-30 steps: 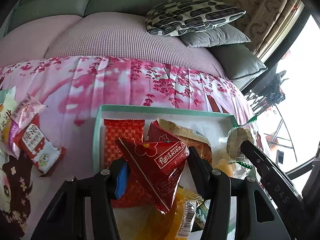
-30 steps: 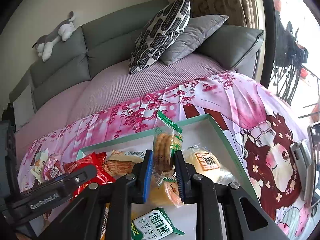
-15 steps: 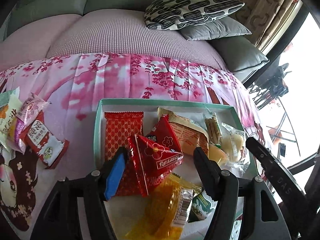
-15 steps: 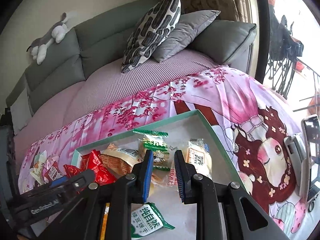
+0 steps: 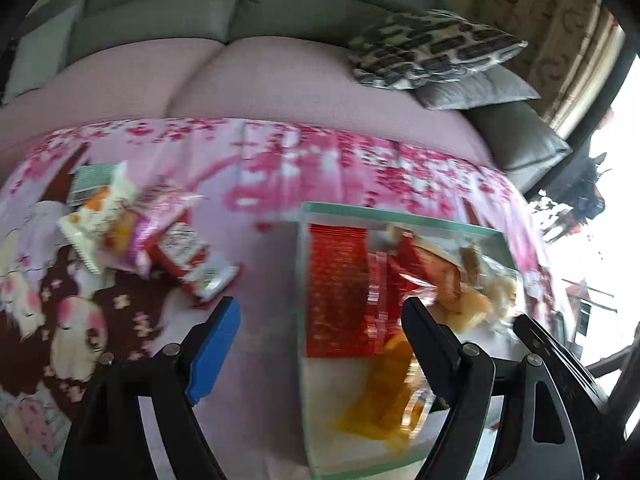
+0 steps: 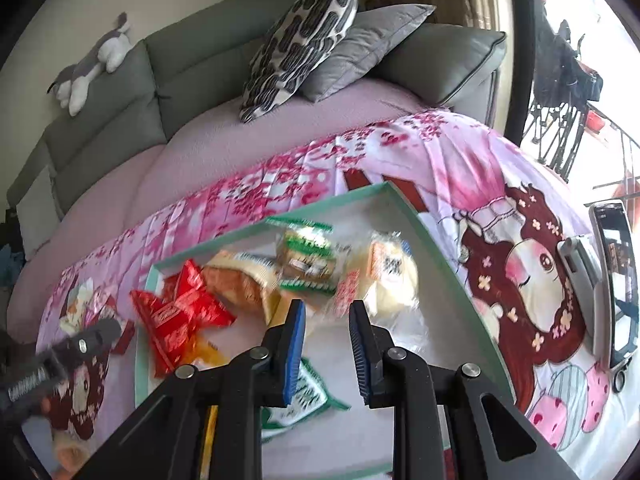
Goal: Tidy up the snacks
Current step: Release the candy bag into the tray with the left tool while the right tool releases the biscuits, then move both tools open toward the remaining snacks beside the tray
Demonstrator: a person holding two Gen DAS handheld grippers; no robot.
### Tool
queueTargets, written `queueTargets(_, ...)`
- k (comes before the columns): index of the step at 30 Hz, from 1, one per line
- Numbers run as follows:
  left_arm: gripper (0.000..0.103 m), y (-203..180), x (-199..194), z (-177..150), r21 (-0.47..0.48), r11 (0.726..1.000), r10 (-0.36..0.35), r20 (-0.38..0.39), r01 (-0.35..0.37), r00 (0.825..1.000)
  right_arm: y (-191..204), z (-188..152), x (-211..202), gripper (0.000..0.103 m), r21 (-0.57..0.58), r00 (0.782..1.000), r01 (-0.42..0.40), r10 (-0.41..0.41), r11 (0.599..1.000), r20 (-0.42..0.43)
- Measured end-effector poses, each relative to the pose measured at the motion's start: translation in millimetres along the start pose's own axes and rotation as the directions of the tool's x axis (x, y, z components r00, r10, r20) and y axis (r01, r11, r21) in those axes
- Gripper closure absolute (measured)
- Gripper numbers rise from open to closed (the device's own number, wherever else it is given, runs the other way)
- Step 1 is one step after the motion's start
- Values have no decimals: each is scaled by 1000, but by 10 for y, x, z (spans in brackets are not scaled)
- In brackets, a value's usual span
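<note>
My left gripper point(image 5: 320, 316) is opening, nothing between its blue-padded jaws, above the shallow green-rimmed tray point(image 5: 400, 216) on the glossy pink floral cloth point(image 5: 280, 160). Crinkly foil snack packets point(image 5: 340, 288) lie inside; more packets point(image 5: 160, 240) lie heaped well left. My right gripper point(image 6: 326, 320) is closed, empty, over the tray.

The left gripper point(image 5: 320, 320) points down w/ jaws opening wide & nothing between them, while the right gripper point(image 6: 327, 322) points down, jaws nearly closed & empty.
</note>
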State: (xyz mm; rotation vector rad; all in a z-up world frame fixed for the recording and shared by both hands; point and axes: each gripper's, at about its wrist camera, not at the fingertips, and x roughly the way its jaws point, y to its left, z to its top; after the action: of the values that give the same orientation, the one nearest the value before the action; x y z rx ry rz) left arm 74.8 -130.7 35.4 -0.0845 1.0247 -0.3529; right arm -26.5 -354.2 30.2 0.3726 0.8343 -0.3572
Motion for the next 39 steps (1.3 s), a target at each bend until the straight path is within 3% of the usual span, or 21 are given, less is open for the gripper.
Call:
queueTargets(4,13,119,50,8,-14,995,95,-10,-95,995,74,-25,19,77,-26,1000,3,-3,1000,-11)
queueTargets(6,12,179,100,-3,-28,991,133,-29,-134,991,90,-31,42,70,-26,1000,2,-3,1000,-20)
queueTargets(8,12,213,132,-23,-31,985,171,-42,-172,984,103,-37,62,50,-36,1000,11,-12,999,-26)
queueTargets(9,12,224,142,-33,-30,981,189,-44,-190,981,112,-40,64,46,-42,1000,16,-17,999,-26)
queueTargets(12,8,244,153,-57,-28,976,216,-41,-217,976,119,-34,62,41,-40,1000,14,-14,999,-18)
queueTargets(17,5,265,156,-74,-18,964,266,-25,-266,964,121,-28,72,20,-33,1000,15,-15,999,-11)
queueTargets(25,5,276,150,-61,-13,958,285,-23,-285,958,165,-30,71,0,-48,1000,6,-6,999,0)
queueTargets(36,5,413,59,12,-16,978,210,-36,-210,977,441,-61,41,0,-84,998,-59,60,995,11)
queueTargets(39,5,543,13,50,-20,973,229,-33,-230,973,579,-86,43,0,-99,996,-91,92,991,5)
